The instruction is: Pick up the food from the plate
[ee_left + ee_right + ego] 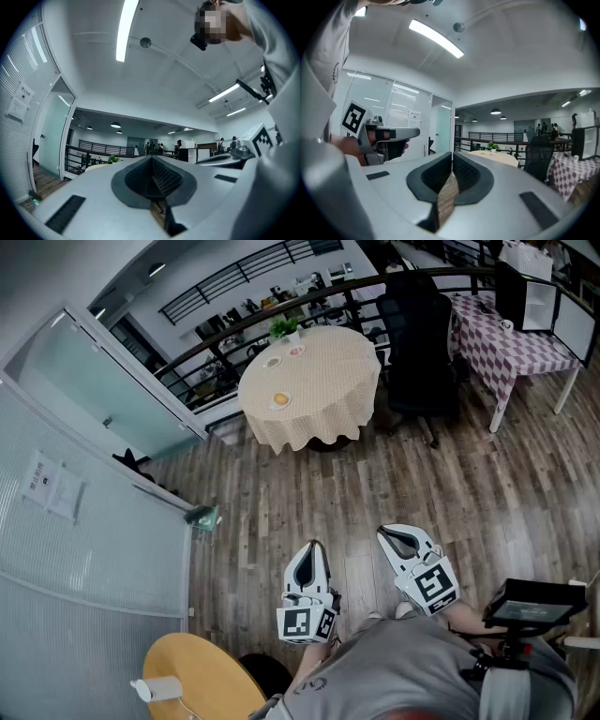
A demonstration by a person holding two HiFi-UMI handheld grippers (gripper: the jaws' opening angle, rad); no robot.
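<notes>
The food is a small orange-yellow blob on a white plate, near the front edge of the round, cloth-draped bench (well apart from the person). The left hand-held gripper and right hand-held gripper are both clenched, jaws pressed together.

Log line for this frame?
left hand-held gripper: shut, empty | right hand-held gripper: shut, empty | table: across room | plates: on table

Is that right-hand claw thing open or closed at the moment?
Shut. In the right gripper view, the right gripper has its two jaws meeting at the tips, with nothing held between them.
</notes>
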